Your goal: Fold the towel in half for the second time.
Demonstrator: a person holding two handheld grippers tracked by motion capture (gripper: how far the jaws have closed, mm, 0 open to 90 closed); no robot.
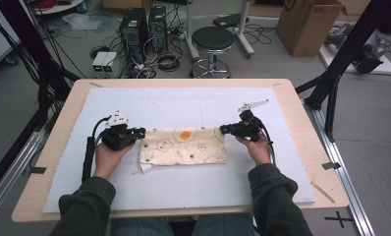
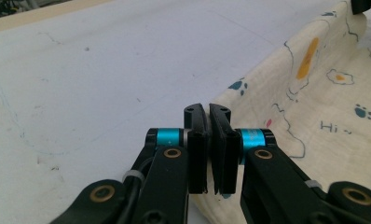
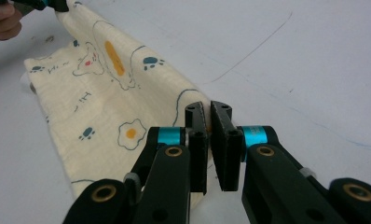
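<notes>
A cream cloth [image 1: 183, 146] printed with fried eggs and paw marks lies folded in a long strip on the white mat [image 1: 183, 103]. My left gripper [image 1: 140, 132] is shut on the cloth's far left corner, and my right gripper [image 1: 224, 129] is shut on its far right corner. The far edge is raised a little off the mat between them. In the left gripper view the jaws [image 2: 208, 112] pinch the cloth [image 2: 314, 93] edge. In the right gripper view the jaws [image 3: 208, 109] pinch the cloth [image 3: 104, 93] the same way.
The mat covers most of a wooden table [image 1: 301, 123]. Beyond the far edge stand a black stool [image 1: 212, 40], computer towers [image 1: 134, 27] with loose cables, and a cardboard box [image 1: 309, 24]. Black frame legs [image 1: 346, 54] rise at the right.
</notes>
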